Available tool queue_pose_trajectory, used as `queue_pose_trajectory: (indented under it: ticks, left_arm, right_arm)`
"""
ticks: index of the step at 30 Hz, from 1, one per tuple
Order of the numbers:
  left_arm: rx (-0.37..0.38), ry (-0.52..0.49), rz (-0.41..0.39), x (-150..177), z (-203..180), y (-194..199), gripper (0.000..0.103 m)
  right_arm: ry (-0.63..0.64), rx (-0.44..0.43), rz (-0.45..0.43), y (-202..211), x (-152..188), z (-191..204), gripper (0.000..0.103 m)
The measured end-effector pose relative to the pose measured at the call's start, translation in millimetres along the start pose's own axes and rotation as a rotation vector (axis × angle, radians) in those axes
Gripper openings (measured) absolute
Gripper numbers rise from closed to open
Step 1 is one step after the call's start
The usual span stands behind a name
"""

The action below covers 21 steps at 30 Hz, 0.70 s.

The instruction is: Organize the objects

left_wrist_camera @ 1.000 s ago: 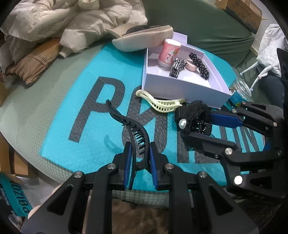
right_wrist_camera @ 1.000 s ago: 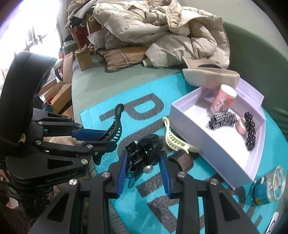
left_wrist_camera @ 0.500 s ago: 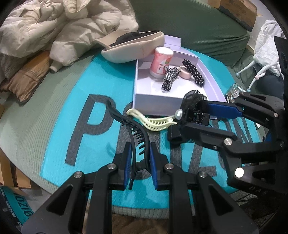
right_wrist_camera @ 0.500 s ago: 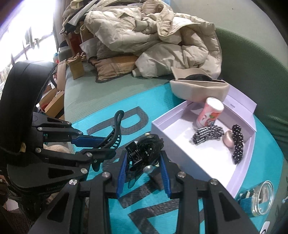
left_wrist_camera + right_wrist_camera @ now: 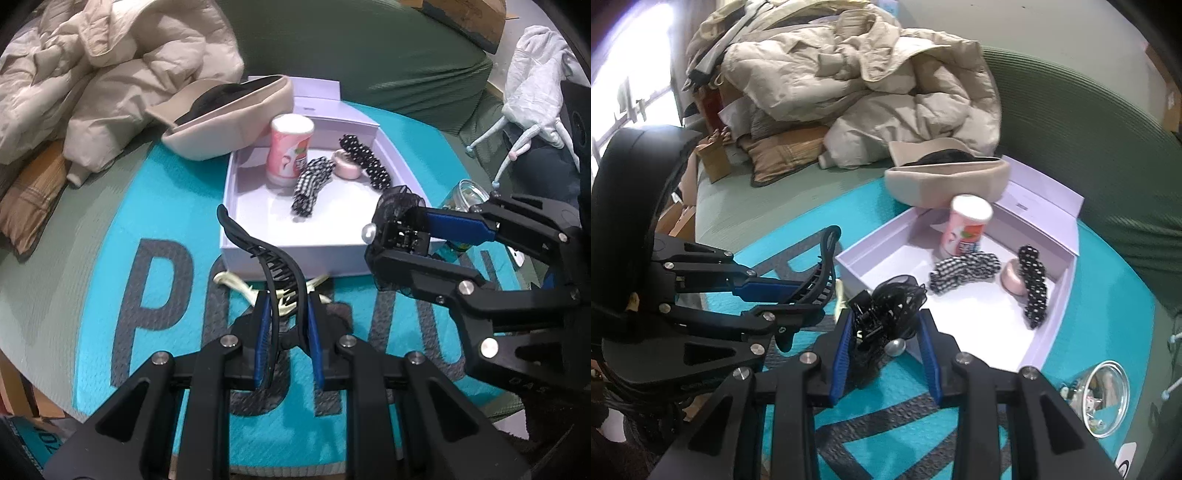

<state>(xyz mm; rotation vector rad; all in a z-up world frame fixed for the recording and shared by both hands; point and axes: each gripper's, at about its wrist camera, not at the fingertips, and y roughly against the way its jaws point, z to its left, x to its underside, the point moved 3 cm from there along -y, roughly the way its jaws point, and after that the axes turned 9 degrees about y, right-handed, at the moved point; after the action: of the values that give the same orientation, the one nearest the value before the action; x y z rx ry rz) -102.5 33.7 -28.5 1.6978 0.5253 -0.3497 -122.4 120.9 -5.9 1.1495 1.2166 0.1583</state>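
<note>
Two grippers each hold a hair clip above a blue mat [image 5: 110, 266] with big grey letters. The left gripper [image 5: 286, 325] is squeezed tight on a long black comb clip [image 5: 258, 247]. The clip sticks up between the blue pads and curves away, with its tip near the front wall of the white box [image 5: 288, 254]. The right gripper [image 5: 884, 343] is squeezed on a black lacy hair clip [image 5: 886, 314] with a small pearl bead [image 5: 895, 347] on it. It holds the clip up over the near corner of the box.

Inside the box stands a pink tube [image 5: 290, 153] with a white cap, upright near the back. A black and white checked scrunchie [image 5: 310, 181] lies just beside the tube. A small pink round thing [image 5: 347, 168] lies next to it, and a black dotted scrunchie [image 5: 365, 162] touches that one.

On the mat, right in front of the box, lies a pale yellow hair clip [image 5: 236, 282], partly hidden behind the left gripper. A tan cap [image 5: 229, 118] leans on the back corner of the box. A puffy cream coat [image 5: 864, 81] is piled behind it. A little glass jar [image 5: 1102, 391] sits on the mat near the right side of the box
</note>
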Motion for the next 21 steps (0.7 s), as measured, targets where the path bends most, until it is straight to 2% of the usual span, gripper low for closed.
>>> queue_pose_trajectory:
  ticks: [21]
  left_arm:
    - [0.045, -0.065, 0.011, -45, -41, -35, 0.018]
  right_arm:
    - [-0.077, 0.076, -0.011, 3, 3, -62, 0.035]
